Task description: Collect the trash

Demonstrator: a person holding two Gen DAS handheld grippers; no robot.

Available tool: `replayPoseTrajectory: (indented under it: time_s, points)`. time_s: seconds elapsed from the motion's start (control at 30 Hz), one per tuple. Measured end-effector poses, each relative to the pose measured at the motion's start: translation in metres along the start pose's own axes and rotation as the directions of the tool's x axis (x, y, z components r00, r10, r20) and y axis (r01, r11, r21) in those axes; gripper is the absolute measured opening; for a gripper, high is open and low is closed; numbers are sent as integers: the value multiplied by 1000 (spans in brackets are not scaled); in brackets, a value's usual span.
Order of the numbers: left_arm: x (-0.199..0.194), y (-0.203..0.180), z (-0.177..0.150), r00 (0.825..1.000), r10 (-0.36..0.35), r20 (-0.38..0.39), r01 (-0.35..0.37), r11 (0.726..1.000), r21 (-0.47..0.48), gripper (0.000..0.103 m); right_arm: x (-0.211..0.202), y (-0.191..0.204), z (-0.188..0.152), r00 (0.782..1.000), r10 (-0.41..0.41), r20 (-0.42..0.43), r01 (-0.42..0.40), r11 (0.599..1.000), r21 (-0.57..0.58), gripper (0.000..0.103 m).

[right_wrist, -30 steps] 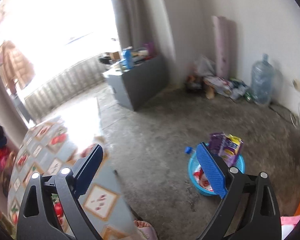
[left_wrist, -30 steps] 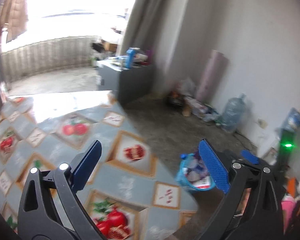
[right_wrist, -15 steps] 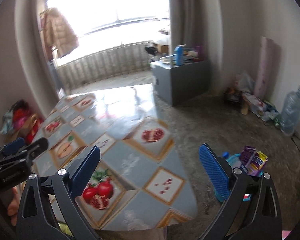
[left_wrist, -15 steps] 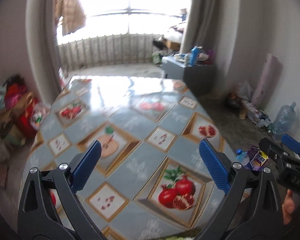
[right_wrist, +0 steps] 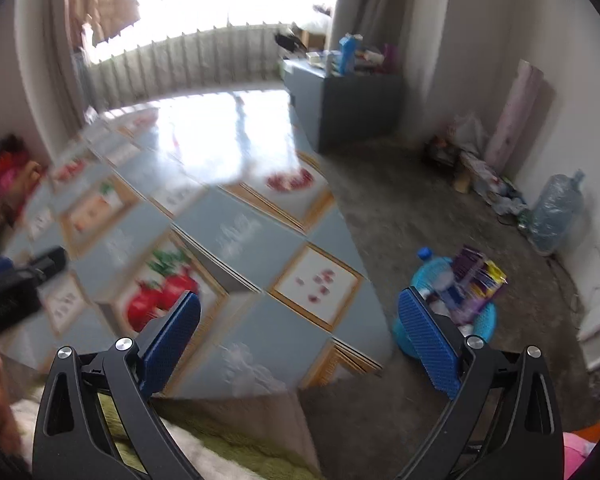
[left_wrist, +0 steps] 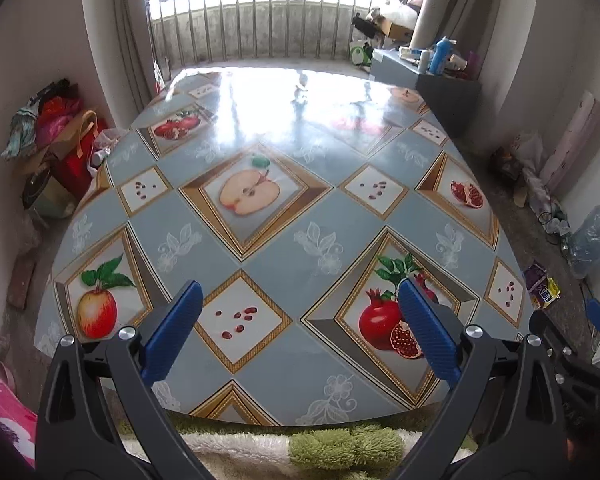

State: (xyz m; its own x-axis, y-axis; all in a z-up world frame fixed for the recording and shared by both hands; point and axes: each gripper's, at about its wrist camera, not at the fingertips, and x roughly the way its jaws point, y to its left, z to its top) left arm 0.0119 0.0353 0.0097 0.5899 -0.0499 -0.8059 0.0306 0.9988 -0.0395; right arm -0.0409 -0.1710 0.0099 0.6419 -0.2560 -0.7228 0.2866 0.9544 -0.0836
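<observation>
Both grippers were wide open with nothing between the pads: left gripper (left_wrist: 298, 334) over the near edge of the table (left_wrist: 268, 248), right gripper (right_wrist: 300, 338) off the table's right corner, pointed toward the floor. Compared with a second ago, the left wrist view had swung from the floor and basket round to face the whole tabletop squarely; the right one had panned left too and its view was motion-blurred. Tabletop showed only the printed fruit cloth, with no loose trash I could make out. Trash sat in the blue basket (right_wrist: 448, 312) on the floor right of the table, purple and yellow snack wrappers (right_wrist: 476, 280) sticking out on top, a blue-capped bottle (right_wrist: 424, 254) at its rim. From the left camera only the wrappers (left_wrist: 542, 288) showed past the table edge. My read: table cleared, both claws back at neutral, collection looked essentially done. Clutter along the far wall probably wasn't part of it.
</observation>
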Motion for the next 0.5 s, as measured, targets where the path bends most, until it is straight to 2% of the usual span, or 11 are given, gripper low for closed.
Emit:
replayPoseTrajectory:
  time_s: [0.27,0.5]
  points:
    - [13,-14,-7,998,7,-63,-3,998,67,94,8,-14,-14,997,-59,-59,59,998,0,96]
    - [19,-25,-10,996,8,-92,2,994,112,94,16,-16,-21,993,-66,-102,66,998,-9,96]
